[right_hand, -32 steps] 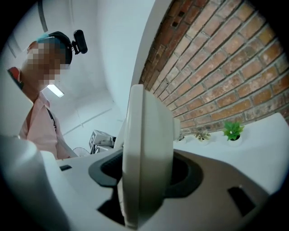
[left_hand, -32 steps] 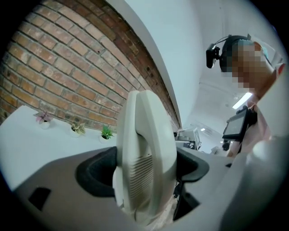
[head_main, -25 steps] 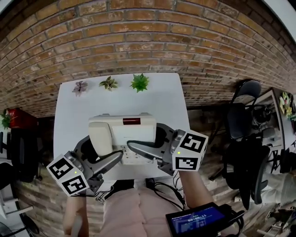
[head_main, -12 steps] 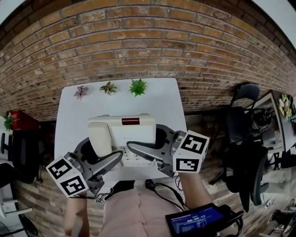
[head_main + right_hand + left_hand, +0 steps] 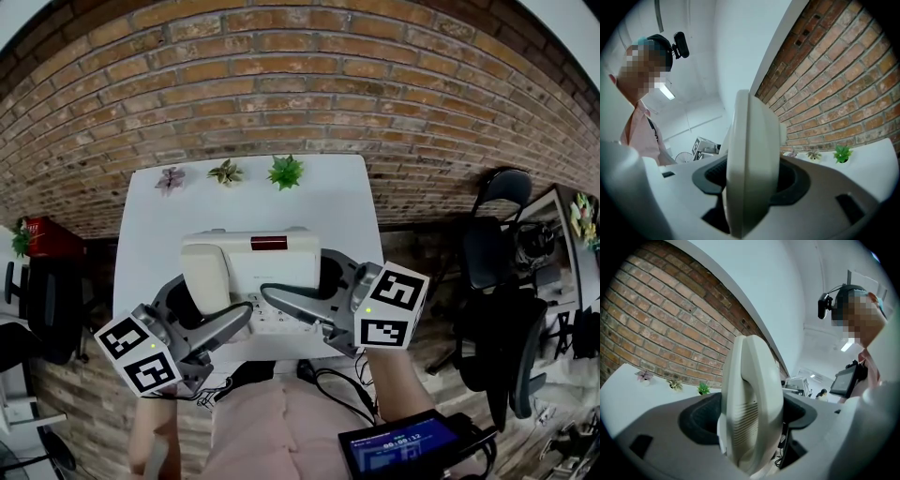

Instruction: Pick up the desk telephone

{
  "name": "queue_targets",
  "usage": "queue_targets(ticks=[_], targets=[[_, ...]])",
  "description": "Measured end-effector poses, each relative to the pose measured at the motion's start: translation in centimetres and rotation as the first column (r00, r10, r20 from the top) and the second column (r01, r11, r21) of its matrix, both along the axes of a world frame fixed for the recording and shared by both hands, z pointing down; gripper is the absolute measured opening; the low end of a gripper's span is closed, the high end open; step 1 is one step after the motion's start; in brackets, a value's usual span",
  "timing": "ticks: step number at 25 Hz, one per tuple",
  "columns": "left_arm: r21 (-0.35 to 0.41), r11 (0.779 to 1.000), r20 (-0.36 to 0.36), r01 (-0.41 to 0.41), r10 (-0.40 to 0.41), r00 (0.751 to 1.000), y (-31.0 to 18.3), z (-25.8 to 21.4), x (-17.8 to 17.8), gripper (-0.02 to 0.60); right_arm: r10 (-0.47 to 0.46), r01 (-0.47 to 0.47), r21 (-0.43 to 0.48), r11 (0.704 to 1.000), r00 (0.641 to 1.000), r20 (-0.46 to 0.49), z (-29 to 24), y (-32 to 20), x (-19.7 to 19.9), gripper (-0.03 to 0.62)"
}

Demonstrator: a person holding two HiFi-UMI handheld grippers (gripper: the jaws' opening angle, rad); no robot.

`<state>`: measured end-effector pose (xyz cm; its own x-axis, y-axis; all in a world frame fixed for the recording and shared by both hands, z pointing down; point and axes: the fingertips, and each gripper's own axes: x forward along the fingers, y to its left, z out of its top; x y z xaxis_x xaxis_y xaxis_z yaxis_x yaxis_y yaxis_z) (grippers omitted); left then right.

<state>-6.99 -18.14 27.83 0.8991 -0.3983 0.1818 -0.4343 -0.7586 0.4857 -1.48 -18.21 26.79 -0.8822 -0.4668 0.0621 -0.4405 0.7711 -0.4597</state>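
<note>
Your fingers (image 5: 225, 325) are clamped on the desk telephone (image 5: 248, 267) from both ends. The left gripper (image 5: 214, 298) has its pads spread wide and pressed on the thick handset end. The right gripper (image 5: 298, 281) pinches the thinner right edge of the body, its pads closer together. Between the two pairs of fingers the phone lies level, its display facing up at you. The white table (image 5: 141, 234) lies under and beyond your fingertips, and three small plants (image 5: 225, 172) stand well past them at its far edge.

Over the last second almost nothing has changed. Neither grip has widened or tightened, and the phone keeps the same place between your fingers, over the near half of the table. I read that as a settled two-handed hold. Whether the base is clear of the tabletop I cannot tell. If it is not, a straight, even rise of both hands is what remains.
</note>
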Motion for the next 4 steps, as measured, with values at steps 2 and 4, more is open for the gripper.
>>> queue_targets(ticks=[2,4], targets=[[-0.005,1.000,0.003,0.004,-0.004,1.000,-0.13,0.11,0.02,0.399,-0.001,0.001,-0.004,1.000,1.000,0.002,0.14,-0.13,0.02,0.241],[-0.012,1.000,0.005,0.007,-0.007,1.000,-0.25,0.25,0.06,0.399,-0.003,0.003,-0.009,1.000,1.000,0.002,0.30,-0.25,0.05,0.241]])
